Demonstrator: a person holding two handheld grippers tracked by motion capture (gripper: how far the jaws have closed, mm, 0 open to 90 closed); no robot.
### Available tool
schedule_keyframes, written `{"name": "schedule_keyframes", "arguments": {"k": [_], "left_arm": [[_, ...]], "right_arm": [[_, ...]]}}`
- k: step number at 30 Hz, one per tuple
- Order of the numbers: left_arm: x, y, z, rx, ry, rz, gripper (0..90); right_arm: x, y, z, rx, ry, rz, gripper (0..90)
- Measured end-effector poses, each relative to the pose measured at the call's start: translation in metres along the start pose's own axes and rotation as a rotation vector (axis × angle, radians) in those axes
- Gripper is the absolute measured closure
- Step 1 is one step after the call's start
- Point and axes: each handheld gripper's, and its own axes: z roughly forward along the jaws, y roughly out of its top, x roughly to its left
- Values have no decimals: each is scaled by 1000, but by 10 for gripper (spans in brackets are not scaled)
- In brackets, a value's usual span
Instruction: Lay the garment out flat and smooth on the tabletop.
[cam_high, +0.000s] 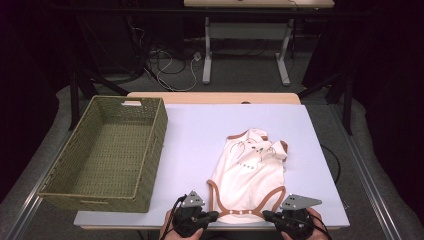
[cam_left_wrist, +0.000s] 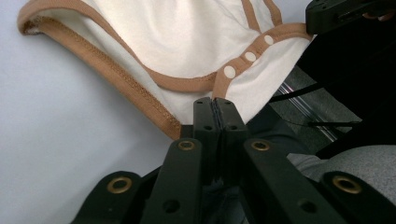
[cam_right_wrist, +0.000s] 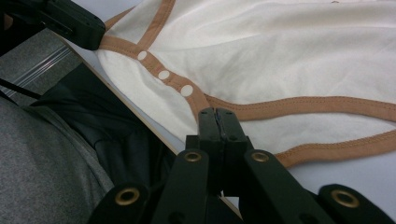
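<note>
Both grippers (cam_high: 216, 216) (cam_high: 265, 215) clamp bodysuit (cam_high: 247, 172) hem; pinched cloth hidden btwn jaws

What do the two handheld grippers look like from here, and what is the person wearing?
The left gripper and right gripper are both black, each topped with a grey three-cornered plate. Black cables trail from them. In the gripper views their jaws are flat black linkage bars with brass-coloured pivot rings, ending in narrow black pads. The person wears grey fabric.
</note>
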Motion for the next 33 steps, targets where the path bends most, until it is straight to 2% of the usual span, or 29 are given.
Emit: {"name": "schedule_keyframes", "arguments": {"k": [2,5,7,8,19,24,27,31,33], "left_arm": [[2,0,0,-3,13,-3,804],[5,1,1,-11,13,-12,758],[7,2,2,-16,27,-9,735],[8,2,2,-19,32,-19,721],[22,5,-1,-56,86,-28,602],[29,7,-3,-87,126,-18,549],[32,8,-4,-100,149,-16,524],[37,10,-5,-111,181,-10,480],[40,11,-5,-130,195,-21,462]], "right_arm": [[-1,0,0,-8,-10,0,843],[-3,-1,1,-26,-9,10,806],[-4,-1,2,-34,-9,23,800],[-5,-1,2,-29,-13,15,792],[-11,-1,6,-47,-38,20,745],[-15,-1,6,-42,-51,29,727],[-16,-1,8,-72,-65,28,700],[-18,-1,7,-76,-80,21,669],[-19,-1,8,-83,-90,21,642]]}}
